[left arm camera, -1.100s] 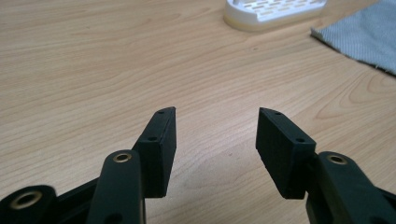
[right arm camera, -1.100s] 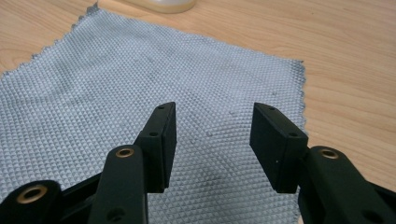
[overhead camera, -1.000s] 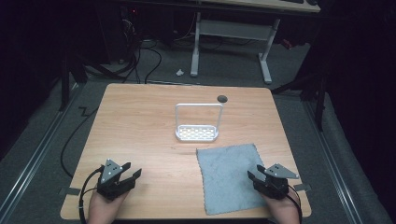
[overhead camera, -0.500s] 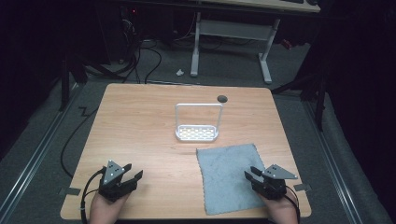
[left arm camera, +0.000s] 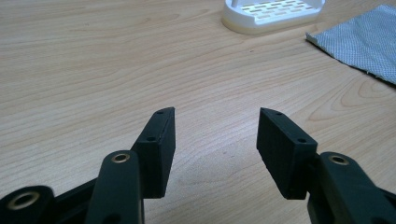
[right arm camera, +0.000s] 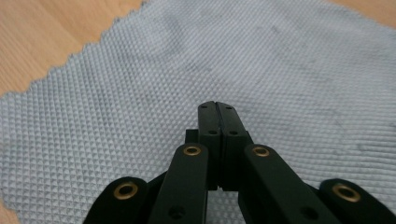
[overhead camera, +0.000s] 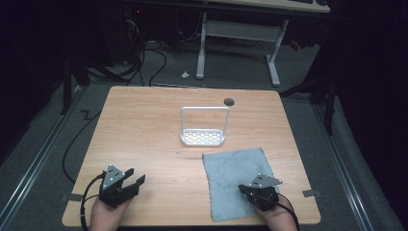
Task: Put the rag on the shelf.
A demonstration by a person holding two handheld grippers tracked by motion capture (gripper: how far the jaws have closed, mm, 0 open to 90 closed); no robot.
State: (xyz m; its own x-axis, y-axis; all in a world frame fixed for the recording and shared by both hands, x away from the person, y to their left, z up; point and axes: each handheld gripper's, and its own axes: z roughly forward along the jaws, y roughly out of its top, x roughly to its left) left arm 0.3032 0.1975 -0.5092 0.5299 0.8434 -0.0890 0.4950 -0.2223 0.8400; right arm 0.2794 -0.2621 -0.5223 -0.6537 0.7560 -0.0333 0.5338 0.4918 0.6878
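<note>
Grey cloth flat, white rack empty: we judge that nothing is begun.

The square grey textured cloth (overhead camera: 239, 179) lies spread at the near right of the wooden table (overhead camera: 144, 130). We hold the right gripper (right arm camera: 218, 106) over its near edge, jaws pressed together on nothing. Beyond the cloth stands the white slotted rack with a wire hoop (overhead camera: 203, 127), bare. At near left, our left gripper (left arm camera: 215, 133) hangs spread wide, empty.

A dim room: grey carpet (overhead camera: 43, 144), tangled cables (overhead camera: 139, 53), a white-legged desk (overhead camera: 238, 36) behind.
</note>
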